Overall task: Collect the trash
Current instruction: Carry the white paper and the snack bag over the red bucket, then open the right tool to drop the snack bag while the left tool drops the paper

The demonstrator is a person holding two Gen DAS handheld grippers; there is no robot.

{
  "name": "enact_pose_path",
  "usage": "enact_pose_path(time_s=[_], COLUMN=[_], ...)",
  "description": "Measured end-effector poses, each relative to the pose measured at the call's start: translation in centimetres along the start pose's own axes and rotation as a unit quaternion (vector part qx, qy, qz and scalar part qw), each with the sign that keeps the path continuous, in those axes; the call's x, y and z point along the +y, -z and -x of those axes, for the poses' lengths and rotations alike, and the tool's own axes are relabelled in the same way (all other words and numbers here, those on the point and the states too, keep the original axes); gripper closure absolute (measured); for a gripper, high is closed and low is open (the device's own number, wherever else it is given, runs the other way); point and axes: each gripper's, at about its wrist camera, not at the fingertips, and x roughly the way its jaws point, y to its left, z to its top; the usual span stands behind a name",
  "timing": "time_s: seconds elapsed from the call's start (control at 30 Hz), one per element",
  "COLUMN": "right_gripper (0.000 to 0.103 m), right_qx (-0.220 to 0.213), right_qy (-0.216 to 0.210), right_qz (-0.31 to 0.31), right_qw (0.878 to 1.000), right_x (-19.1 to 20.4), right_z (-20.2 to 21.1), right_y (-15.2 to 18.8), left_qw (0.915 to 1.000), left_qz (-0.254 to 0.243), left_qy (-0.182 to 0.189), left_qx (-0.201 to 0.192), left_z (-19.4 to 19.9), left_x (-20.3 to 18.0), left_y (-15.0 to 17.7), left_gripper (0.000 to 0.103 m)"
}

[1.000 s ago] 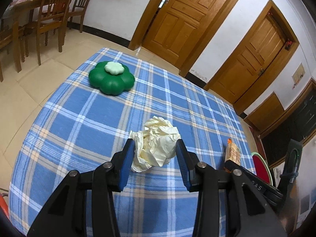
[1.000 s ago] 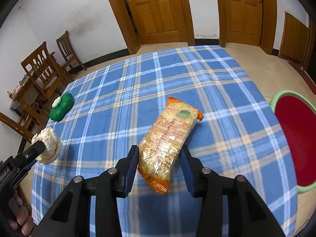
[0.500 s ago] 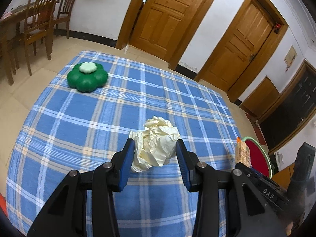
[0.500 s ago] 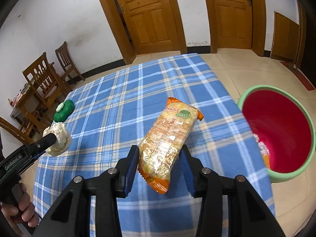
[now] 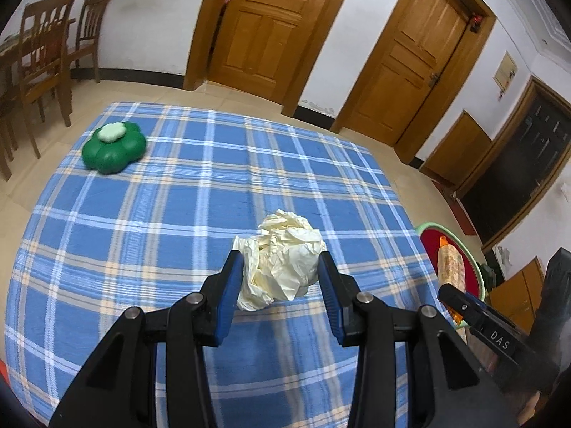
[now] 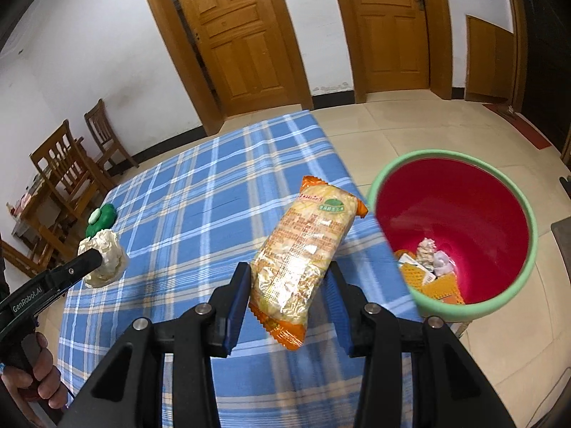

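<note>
My left gripper [image 5: 282,278] is shut on a crumpled cream paper ball [image 5: 282,267] and holds it above the blue plaid tablecloth [image 5: 160,214]. My right gripper [image 6: 287,281] is shut on an orange snack packet [image 6: 307,242], held above the table's right edge. Just right of the packet stands a red bin with a green rim [image 6: 499,299], with several pieces of trash at its bottom. In the left wrist view the packet [image 5: 451,267] and the bin [image 5: 431,235] show at the right. The paper ball also shows in the right wrist view [image 6: 105,258].
A green flower-shaped container [image 5: 114,146] with a pale lid sits at the table's far left corner. Wooden chairs [image 5: 46,60] stand on the tiled floor to the left. Wooden doors [image 5: 271,25] line the far wall.
Both grippers have swung to the right with their loads. The red bin has come fully into the right wrist view, close beside the snack packet.
</note>
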Motion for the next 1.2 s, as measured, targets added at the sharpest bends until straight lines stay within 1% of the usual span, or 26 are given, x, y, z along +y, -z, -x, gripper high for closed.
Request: enact_pose_path(time_s=[0.3,0.7,1.03,1.2], right_gripper=[0.058,0.058,0.058,0.057], right_qx=[-0.016,-0.031,-0.024,-0.018], right_qy=[0.010,0.035,0.056,0.066], right_qz=[-0.031,-0.084,-0.129,-0.146], right_qw=[0.999,0.995,0.990,0.987], right_x=[-3.4,-8.8,-13.2,-14.9], right_z=[1.1,2.0,0.8,-0.2], right_y=[-0.1,-0.1,0.1,0.5], left_qw=[0.9988,0.9941,0.9885,0.9858], left_qz=[-0.046,-0.100,-0.137,-0.150], left_qy=[0.011,0.023,0.039,0.047], left_qx=[0.016,0.035,0.051,0.059], left_z=[-1.2,-3.4,-5.5,-6.4], left_x=[-4.6,-10.2,-14.3,-15.7], left_y=[-0.1,-0.1,0.0,0.1], left_gripper=[0.060,0.060,0.060,0.060])
